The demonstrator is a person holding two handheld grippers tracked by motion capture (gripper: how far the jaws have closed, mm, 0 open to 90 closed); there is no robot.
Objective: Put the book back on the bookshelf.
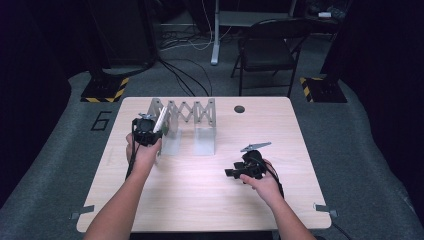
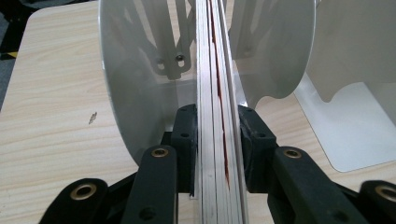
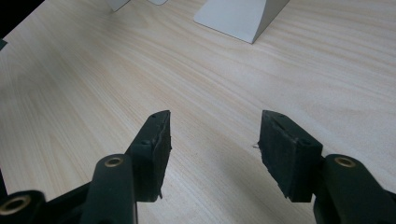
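A thin white book, seen edge-on with a red streak among its pages, stands between two grey dividers of an accordion-style metal rack at the table's far left-centre. My left gripper is shut on the book's lower edge, both pads pressing its covers. From above, that left gripper sits at the rack's left end with the book slanting up from it. My right gripper rests low over the table to the right, pointing left. Its jaws are open, and only bare wood lies under the right gripper.
The rack's flat grey feet lie ahead of the right gripper. A dark round grommet hole sits near the table's far edge. Beyond the table stand a folding chair and two stands with yellow-black striped bases.
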